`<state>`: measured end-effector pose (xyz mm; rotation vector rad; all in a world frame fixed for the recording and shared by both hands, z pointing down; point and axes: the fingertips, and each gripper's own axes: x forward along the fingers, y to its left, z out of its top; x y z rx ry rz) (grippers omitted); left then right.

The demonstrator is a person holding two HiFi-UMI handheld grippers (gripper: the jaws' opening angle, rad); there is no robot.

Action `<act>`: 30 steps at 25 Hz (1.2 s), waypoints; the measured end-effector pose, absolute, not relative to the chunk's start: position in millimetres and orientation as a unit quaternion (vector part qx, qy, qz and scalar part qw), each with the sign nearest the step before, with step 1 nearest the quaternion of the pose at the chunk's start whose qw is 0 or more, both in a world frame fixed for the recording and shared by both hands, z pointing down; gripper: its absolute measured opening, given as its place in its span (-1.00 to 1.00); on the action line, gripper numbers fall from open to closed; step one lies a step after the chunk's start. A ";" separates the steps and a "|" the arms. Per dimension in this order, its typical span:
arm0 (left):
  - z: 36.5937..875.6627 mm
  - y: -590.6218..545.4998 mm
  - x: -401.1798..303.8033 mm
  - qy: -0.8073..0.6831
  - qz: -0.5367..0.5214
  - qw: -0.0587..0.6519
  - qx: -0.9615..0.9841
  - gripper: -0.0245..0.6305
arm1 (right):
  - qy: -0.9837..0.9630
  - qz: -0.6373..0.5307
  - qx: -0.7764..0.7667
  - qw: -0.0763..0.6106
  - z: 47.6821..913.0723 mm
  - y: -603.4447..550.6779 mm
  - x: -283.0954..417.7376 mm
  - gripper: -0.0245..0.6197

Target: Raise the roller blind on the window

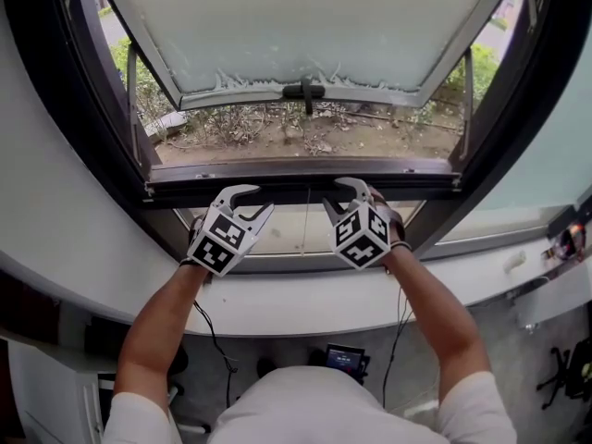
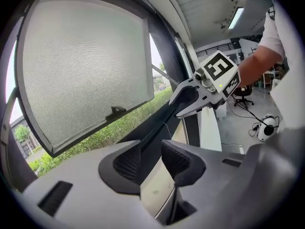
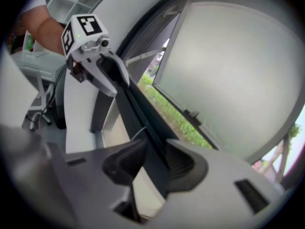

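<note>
A dark horizontal bar (image 1: 296,191) crosses the window, and a pale panel (image 1: 277,234) with a thin cord (image 1: 306,222) in front of it lies below. Both grippers reach to this bar. My left gripper (image 1: 264,199) is open, and in the left gripper view the bar (image 2: 157,128) runs between its jaws (image 2: 150,159) with a gap on one side. My right gripper (image 1: 333,193) is open too. The bar (image 3: 138,109) passes between its jaws (image 3: 152,163), not pinched. Each gripper view shows the other gripper further along the bar.
Above the bar a frosted sash (image 1: 314,26) with a black handle (image 1: 303,91) is swung outward over bare ground and bushes. A white sill (image 1: 305,294) runs below the window. On the floor are a small screen device (image 1: 344,357), cables and a chair base (image 1: 564,373).
</note>
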<state>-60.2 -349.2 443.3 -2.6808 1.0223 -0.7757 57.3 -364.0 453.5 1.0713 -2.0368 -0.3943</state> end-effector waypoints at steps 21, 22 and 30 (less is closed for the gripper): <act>473.1 -373.7 -41.6 0.318 -0.443 0.233 -0.805 -0.47 | -0.688 -0.303 0.336 0.568 479.3 -374.8 56.5 -0.50; 473.3 -374.2 -41.7 0.320 -0.449 0.242 -0.799 -0.49 | -0.678 -0.312 0.335 0.575 479.7 -374.8 56.7 -0.50; 476.7 -373.8 -44.7 0.310 -0.507 0.283 -0.753 -0.65 | -0.661 -0.334 0.347 0.576 484.2 -371.9 54.6 -0.50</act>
